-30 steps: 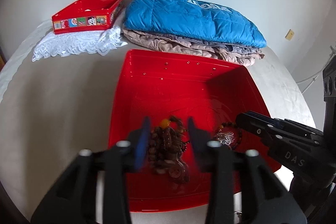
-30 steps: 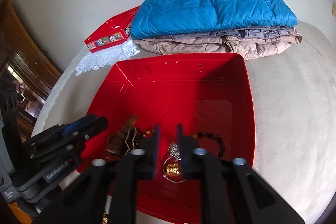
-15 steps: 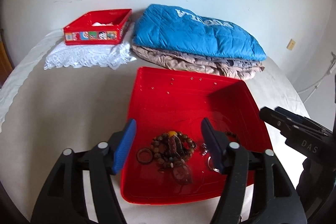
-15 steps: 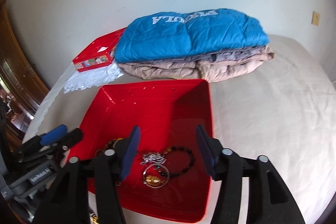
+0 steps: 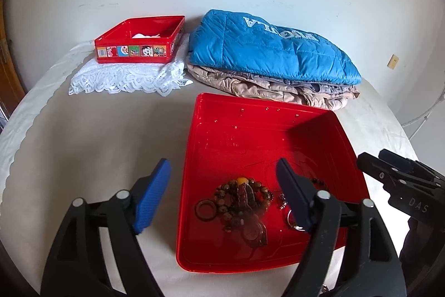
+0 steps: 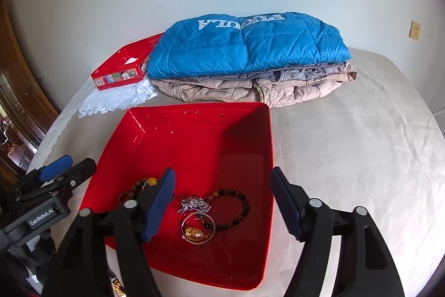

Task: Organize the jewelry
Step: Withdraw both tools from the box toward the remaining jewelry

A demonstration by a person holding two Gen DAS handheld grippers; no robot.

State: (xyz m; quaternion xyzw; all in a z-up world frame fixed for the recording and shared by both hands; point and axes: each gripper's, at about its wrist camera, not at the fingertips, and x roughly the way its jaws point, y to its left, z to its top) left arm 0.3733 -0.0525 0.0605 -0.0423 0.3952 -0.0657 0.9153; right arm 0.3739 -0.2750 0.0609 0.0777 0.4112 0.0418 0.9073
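Beige bed (image 6: 347,146): everything lies on it.
Jackets (image 6: 244,46): blue on tan, folded, behind the tray.
Tray (image 5: 222,130): red, mid-bed, holds all the jewelry at its near end.
Tin (image 5: 139,46): red, on white lace (image 5: 125,77), far left.
My left tongs (image 5: 222,185): jaws wide, just been opening, nothing gripped; they hover over the brown beads (image 5: 242,196).
My right tongs (image 6: 222,188): jaws wide, just been opening, empty, above the dark bracelet (image 6: 239,208), silver chain (image 6: 193,204) and gold charm (image 6: 194,233).
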